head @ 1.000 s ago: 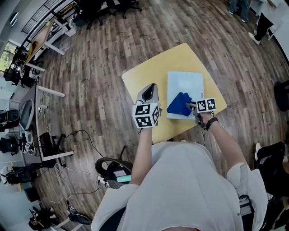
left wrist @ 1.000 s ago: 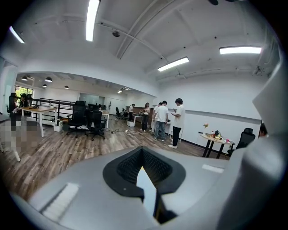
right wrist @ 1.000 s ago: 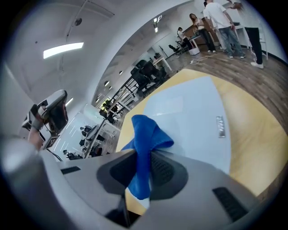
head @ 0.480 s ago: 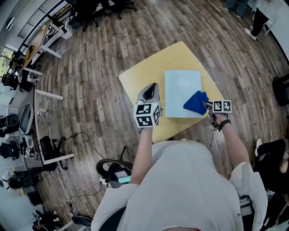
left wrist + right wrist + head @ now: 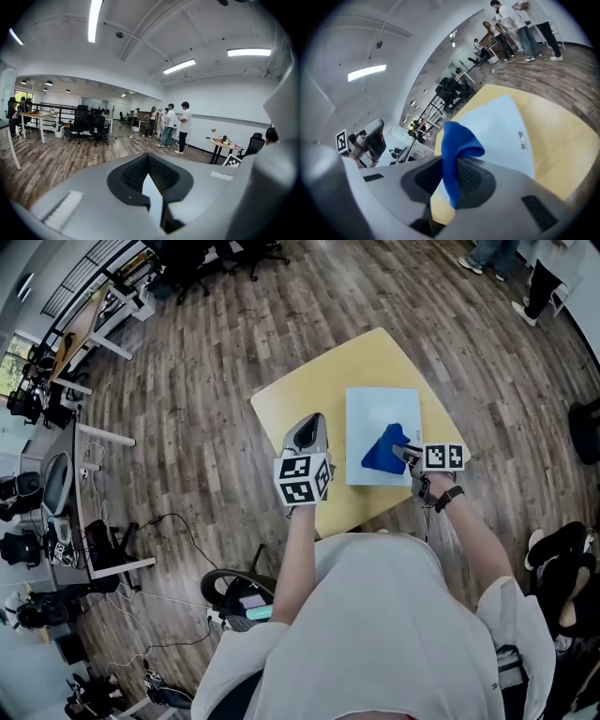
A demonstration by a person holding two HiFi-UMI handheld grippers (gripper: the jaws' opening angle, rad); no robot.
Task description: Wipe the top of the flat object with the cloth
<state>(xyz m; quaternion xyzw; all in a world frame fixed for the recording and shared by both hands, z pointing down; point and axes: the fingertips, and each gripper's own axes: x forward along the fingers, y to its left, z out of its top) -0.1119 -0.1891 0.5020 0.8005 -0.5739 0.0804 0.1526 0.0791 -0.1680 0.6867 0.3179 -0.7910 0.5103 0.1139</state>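
Right gripper (image 5: 409,455) has its jaws clamped on the blue cloth (image 5: 382,450), which sits on the near right part of the pale blue flat panel (image 5: 380,413) on the yellow table (image 5: 309,395). Left gripper (image 5: 308,427) hangs beside the panel, jaws together and empty. Wiping looks mid-stroke; the next move calls for dragging the cloth across the bare far half

Bright, even light falls from ceiling strip lamps (image 5: 95,18); shadows on the desk (image 5: 309,399) are faint. All views bend strongly toward the edges, with dark corners in the gripper views. The cloth (image 5: 457,145), close to the lens, looks soft.
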